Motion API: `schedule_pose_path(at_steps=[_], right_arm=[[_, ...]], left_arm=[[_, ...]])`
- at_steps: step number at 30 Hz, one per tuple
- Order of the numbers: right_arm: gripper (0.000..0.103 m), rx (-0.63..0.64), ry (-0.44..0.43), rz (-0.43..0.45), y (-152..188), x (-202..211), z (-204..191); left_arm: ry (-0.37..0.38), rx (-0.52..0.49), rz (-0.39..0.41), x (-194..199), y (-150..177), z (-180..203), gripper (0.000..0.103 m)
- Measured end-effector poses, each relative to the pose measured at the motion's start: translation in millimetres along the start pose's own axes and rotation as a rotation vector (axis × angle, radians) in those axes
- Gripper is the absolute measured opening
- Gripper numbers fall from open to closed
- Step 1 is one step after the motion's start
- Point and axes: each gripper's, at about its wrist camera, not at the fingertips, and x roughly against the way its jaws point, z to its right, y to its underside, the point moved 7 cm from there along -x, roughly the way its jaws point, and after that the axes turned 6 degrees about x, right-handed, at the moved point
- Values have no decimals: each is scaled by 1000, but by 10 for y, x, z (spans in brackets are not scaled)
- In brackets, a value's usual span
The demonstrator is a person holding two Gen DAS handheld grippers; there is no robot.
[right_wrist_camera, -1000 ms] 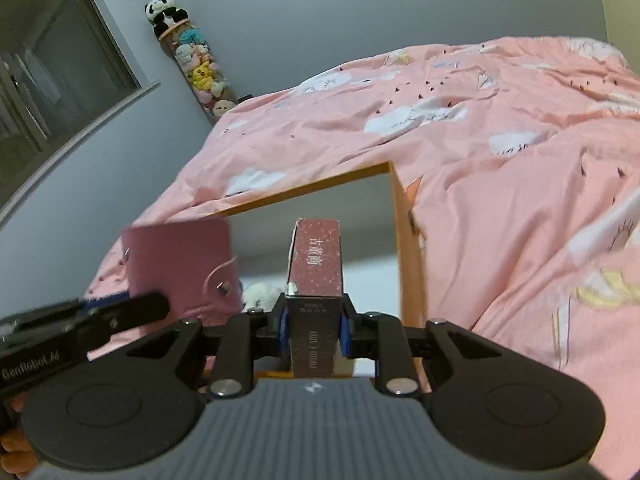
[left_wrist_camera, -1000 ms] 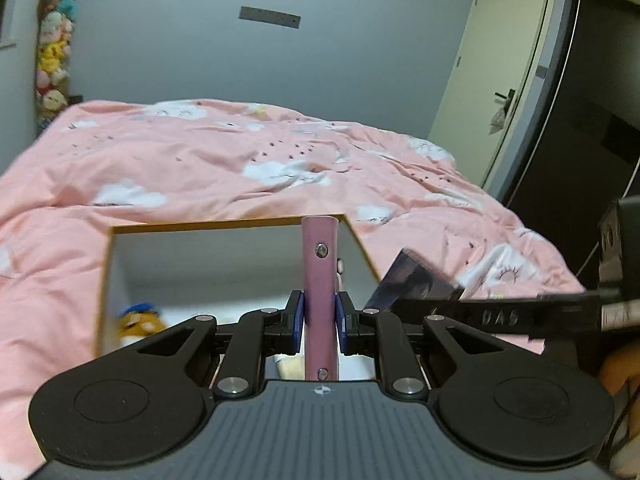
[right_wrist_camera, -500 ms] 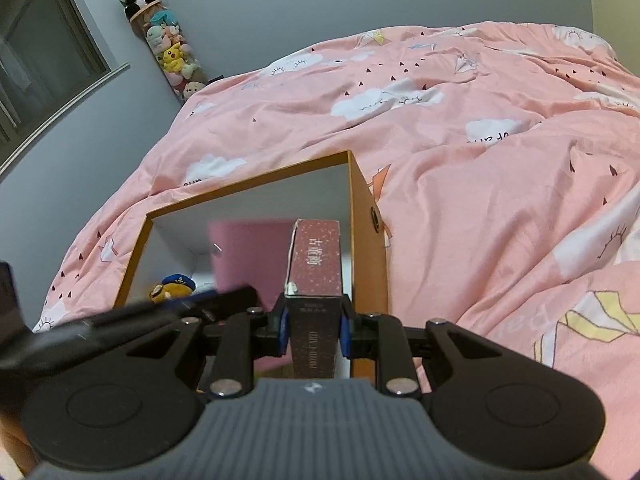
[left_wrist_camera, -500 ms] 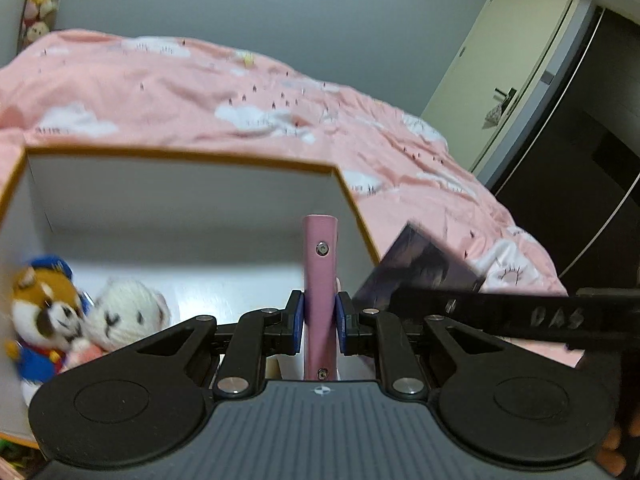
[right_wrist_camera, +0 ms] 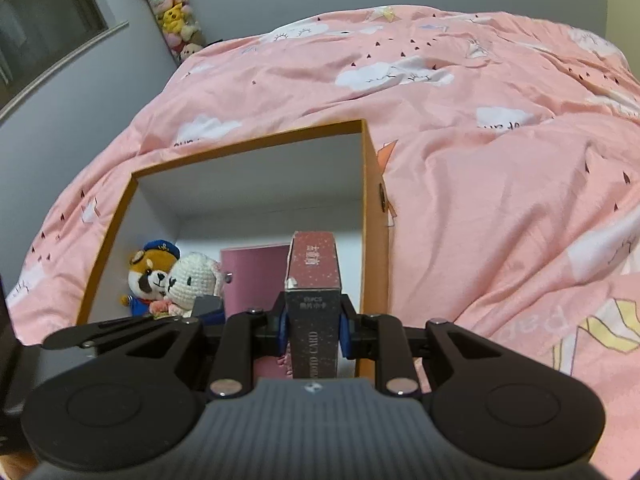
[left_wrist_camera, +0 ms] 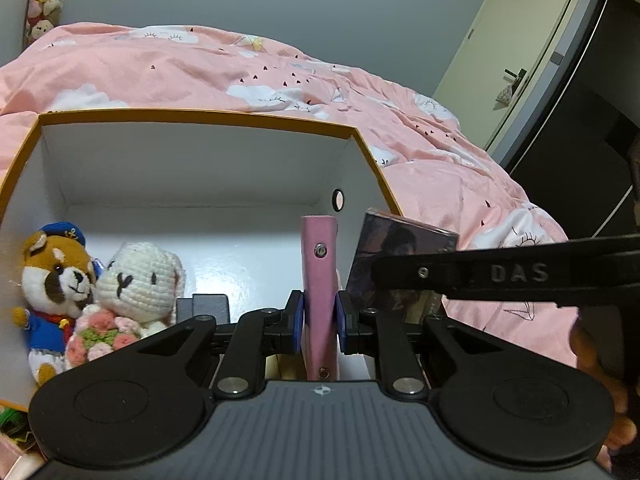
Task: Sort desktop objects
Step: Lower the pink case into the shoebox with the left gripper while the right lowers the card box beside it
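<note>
While the left wrist view looks into the orange-rimmed box point(left_wrist_camera: 192, 116), the left gripper point(left_wrist_camera: 318, 316) has its blue fingers point(left_wrist_camera: 295, 316) pinching a pink notebook point(left_wrist_camera: 319, 280) edge-on, upright, sticking out toward 12 o'clock past the tips. Two plush toys point(left_wrist_camera: 96, 288) sit at 9 o'clock in the box. The other gripper's arm crosses at 3 o'clock.

Over on the right wrist view, the right gripper point(right_wrist_camera: 313, 328) fingers point(right_wrist_camera: 345, 332) are clamped on a dark red card box point(right_wrist_camera: 314, 280), standing up between them toward 12, just over the box's right side. Pink notebook's at 10 o'clock, right beside it.
</note>
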Motion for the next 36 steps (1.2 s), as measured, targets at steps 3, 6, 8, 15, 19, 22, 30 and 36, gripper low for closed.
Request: schedule_pose_path(at_steps=[3, 6, 8, 15, 19, 22, 30, 36], right_arm=[[25, 22, 11, -14, -13, -73, -30], [25, 61, 26, -17, -32, -129, -82], [25, 77, 38, -14, -62, -164, -96], [25, 114, 58, -54, -158, -367, -110], [25, 115, 29, -102, -114, -390, -102], [25, 98, 16, -133, -103, -396, -100], [30, 72, 24, -204, -112, -515, -145], [30, 88, 39, -227, -108, -546, -182]], left_arm=[[2, 6, -16, 31, -2, -22, 19], [4, 12, -30, 80, -1, -42, 19], [12, 22, -35, 97, 0, -62, 19], [9, 65, -72, -73, -16, -92, 19], [27, 98, -135, -143, -64, -137, 19], [37, 89, -184, -159, -119, -153, 19], [53, 57, -311, -313, -139, -180, 21], [97, 66, -307, -260, -142, -221, 22]])
